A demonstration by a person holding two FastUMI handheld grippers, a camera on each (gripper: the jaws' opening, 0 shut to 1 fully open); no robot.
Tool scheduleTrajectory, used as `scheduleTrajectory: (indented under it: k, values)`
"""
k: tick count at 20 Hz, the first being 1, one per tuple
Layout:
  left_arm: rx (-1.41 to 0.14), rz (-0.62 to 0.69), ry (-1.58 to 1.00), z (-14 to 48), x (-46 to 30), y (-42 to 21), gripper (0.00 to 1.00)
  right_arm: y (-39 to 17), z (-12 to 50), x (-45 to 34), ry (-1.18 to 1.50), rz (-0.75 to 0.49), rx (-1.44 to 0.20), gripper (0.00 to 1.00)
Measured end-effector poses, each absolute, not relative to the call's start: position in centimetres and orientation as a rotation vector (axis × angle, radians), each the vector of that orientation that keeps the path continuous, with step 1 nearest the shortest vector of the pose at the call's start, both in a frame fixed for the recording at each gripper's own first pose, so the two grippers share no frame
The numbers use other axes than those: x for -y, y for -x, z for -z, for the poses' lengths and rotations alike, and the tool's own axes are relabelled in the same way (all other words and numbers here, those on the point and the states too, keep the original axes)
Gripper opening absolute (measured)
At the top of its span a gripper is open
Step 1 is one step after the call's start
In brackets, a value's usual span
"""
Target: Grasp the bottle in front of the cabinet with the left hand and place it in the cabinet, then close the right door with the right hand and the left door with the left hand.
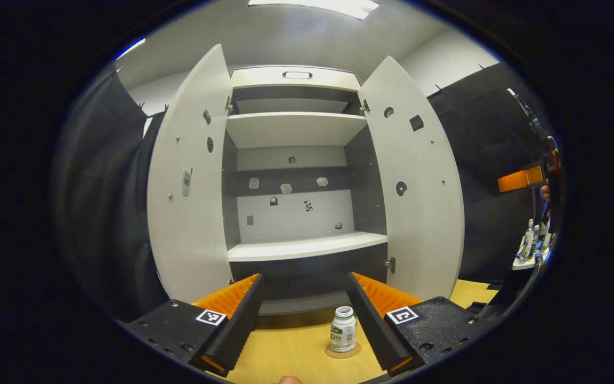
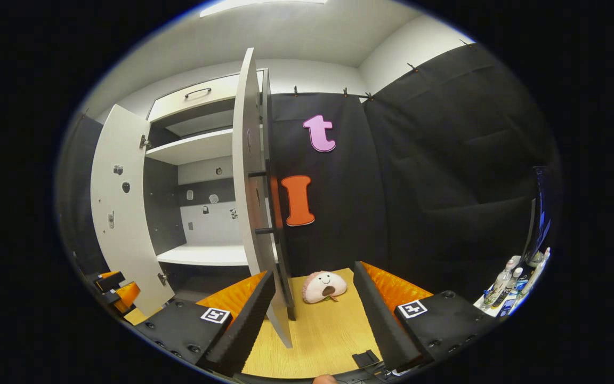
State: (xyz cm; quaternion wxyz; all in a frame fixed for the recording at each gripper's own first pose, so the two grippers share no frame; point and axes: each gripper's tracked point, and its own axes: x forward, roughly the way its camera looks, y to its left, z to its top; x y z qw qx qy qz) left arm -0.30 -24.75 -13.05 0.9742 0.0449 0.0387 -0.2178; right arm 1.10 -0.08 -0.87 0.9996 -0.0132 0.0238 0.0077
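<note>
Standing upright on a round coaster (image 1: 343, 351) on the wooden table (image 1: 291, 352), small white bottle (image 1: 343, 328) at 5 o'clock in the left gripper view, just before the cabinet (image 1: 296, 160). Left gripper (image 1: 304, 309) spread wide, bottle between the fingers nearer the right one, untouched. Left door (image 1: 192, 176) and right door (image 1: 416, 181) both swung open. Right gripper (image 2: 315, 306) likewise spread, right door's edge at 6 o'clock just beside its left finger; pink plush toy (image 2: 324, 286) beyond on the table.
</note>
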Motion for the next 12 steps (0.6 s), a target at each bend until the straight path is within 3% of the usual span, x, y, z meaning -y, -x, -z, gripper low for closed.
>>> scheduleTrajectory:
  k: [12]
  values:
    - [-0.161,0.505,-0.024,21.5,31.5,-1.9,0.94,-2.2,1.9,3.1,0.042,0.023,-0.07,0.98]
